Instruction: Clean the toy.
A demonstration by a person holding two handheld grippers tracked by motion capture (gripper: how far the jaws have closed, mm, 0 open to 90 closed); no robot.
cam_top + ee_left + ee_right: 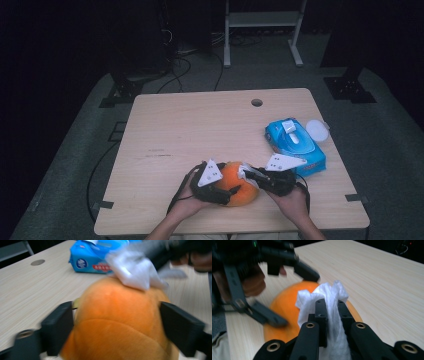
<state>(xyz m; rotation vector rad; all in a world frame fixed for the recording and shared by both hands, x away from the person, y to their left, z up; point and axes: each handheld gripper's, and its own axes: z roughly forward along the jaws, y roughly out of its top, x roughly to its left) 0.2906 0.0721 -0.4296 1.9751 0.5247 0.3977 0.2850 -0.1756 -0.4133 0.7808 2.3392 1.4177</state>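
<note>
Wooden table [190, 130]: orange plush [238, 190], wipes pack [295, 142].

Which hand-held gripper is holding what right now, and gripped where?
Right hand-held gripper pinches a white wipe at its bunched middle. Left hand-held gripper straddles the orange plush ball; jaws wide, hold uncertain.

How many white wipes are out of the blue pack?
1: a white wipe pinched in the right gripper, resting on the orange plush. Any others may be hidden inside the blue pack.
</note>
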